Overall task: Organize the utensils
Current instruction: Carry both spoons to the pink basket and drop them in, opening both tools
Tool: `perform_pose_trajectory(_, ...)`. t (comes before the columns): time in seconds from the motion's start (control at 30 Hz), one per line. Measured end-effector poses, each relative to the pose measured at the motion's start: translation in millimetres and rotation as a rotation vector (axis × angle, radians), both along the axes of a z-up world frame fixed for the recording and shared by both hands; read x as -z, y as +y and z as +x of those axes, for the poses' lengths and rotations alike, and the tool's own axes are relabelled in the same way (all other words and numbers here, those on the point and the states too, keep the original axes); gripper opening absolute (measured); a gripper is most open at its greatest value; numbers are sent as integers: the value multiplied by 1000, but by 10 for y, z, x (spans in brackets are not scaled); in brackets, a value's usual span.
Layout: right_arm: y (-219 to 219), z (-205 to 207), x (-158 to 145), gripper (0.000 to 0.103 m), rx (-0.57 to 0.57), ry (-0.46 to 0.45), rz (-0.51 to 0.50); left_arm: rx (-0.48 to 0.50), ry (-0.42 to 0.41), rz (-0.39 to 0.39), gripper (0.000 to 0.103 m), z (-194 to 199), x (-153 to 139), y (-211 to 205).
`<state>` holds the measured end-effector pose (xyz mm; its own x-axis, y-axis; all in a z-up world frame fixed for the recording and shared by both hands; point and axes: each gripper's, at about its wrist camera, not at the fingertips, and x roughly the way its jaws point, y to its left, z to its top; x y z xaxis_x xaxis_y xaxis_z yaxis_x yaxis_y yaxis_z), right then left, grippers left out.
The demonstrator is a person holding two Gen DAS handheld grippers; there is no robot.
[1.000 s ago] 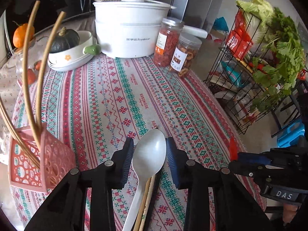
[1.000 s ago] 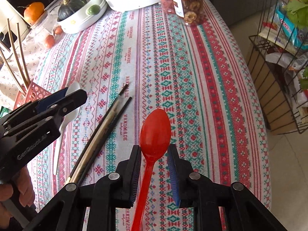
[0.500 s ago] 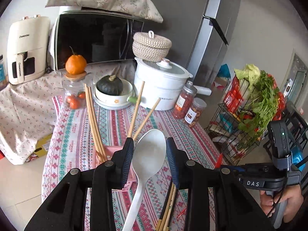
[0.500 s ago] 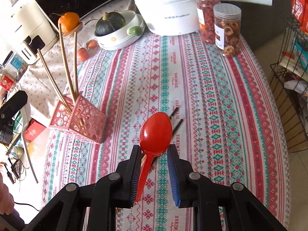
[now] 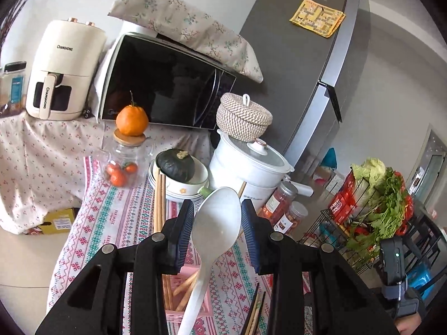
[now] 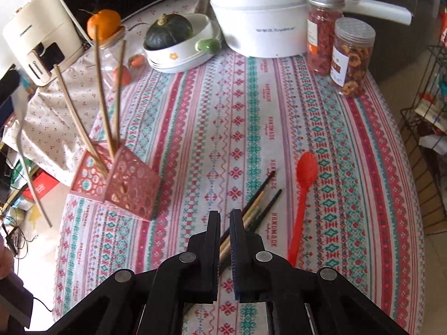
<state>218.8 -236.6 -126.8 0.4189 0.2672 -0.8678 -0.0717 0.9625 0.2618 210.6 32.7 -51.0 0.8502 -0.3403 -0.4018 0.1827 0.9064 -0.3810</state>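
My left gripper (image 5: 217, 224) is shut on a white spoon (image 5: 216, 229) and holds it, bowl up, above the pink perforated holder (image 5: 192, 293), which has wooden chopsticks (image 5: 159, 195) standing in it. In the right wrist view the pink holder (image 6: 123, 178) stands at the table's left with chopsticks (image 6: 103, 97) in it. My right gripper (image 6: 225, 220) is shut and empty above a loose bundle of dark chopsticks (image 6: 257, 203). The red spoon (image 6: 303, 192) lies flat on the tablecloth to its right. The white spoon (image 6: 28, 167) shows blurred at the far left.
A white cooking pot (image 6: 259, 19), two snack jars (image 6: 352, 53), a bowl with a dark squash (image 6: 178, 39) and a glass jar with an orange (image 6: 104, 25) stand at the back. A wire rack of vegetables (image 5: 371, 212) stands right of the table.
My right gripper has let go of the red spoon, which now lies on the table, and its jaws have shut empty. My left gripper has risen over the pink holder with the white spoon.
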Motion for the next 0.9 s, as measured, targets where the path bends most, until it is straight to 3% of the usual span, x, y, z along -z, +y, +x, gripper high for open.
perform_pose_trajectory(0.07,-150,124,175,40,36,66,0,12,5,12,37,-59,12,4)
perform_pose_trajectory(0.13,-276,242,341,44,66,114,-7,13,16,-6,37,-110,27,35)
perform_pose_trajectory(0.33,-448,564,622,45,115,145,-29,6,-4,15,37,-183,21,34)
perform_pose_trajectory(0.67,-258,889,960,41,70,127,-217,7,2,32,37,-168,72,14)
perform_pose_trajectory(0.7,-223,877,948,38,60,92,-253,5,3,32,37,-164,77,21)
perform_pose_trajectory(0.73,-187,875,953,28,42,84,-271,1,3,30,37,-160,77,28)
perform_pose_trajectory(0.9,-200,755,778,28,57,14,-263,-10,-37,21,37,-115,30,49)
